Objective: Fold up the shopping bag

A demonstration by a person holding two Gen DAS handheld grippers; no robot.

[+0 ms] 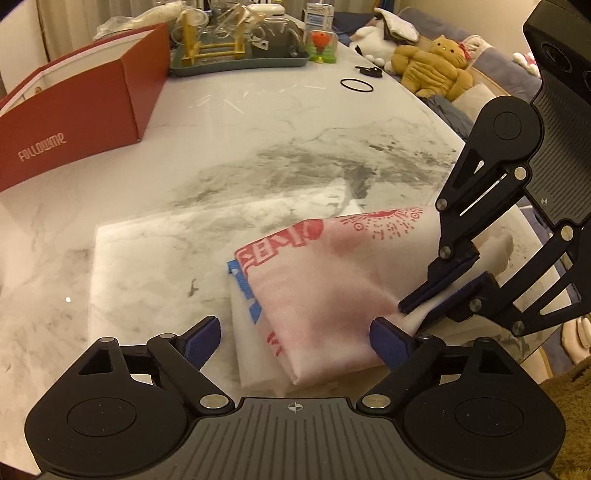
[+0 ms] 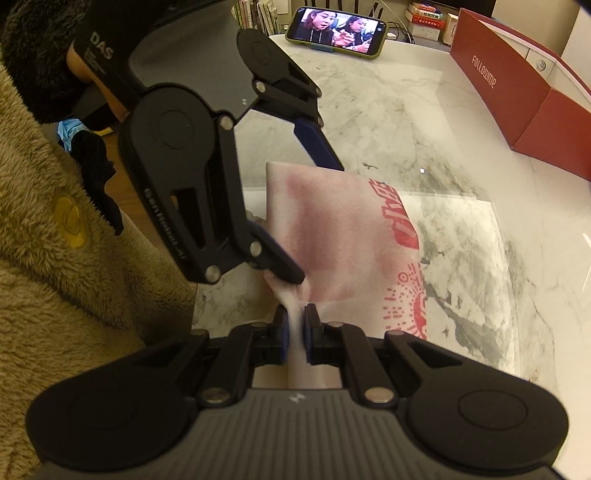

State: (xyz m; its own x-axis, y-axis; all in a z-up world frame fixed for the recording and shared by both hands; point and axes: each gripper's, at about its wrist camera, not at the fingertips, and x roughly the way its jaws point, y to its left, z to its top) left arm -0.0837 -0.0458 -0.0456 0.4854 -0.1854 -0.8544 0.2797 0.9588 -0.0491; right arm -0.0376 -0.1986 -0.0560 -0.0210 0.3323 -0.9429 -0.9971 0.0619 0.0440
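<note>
The right gripper (image 2: 294,326) clamps a bunched corner of the folded shopping bag (image 1: 325,291), apparently anchoring it, while the left gripper (image 1: 295,338) straddles the near edge, jaws apart.

red box (image 1: 74,110), plush cat (image 1: 432,70) — propped phone (image 2: 336,33), marble table (image 1: 258,129)

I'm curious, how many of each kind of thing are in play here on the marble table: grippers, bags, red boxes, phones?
Grippers: 2, the left gripper and the right gripper
Shopping bag: 1
Red box: 1
Phone: 1
Total: 5
</note>
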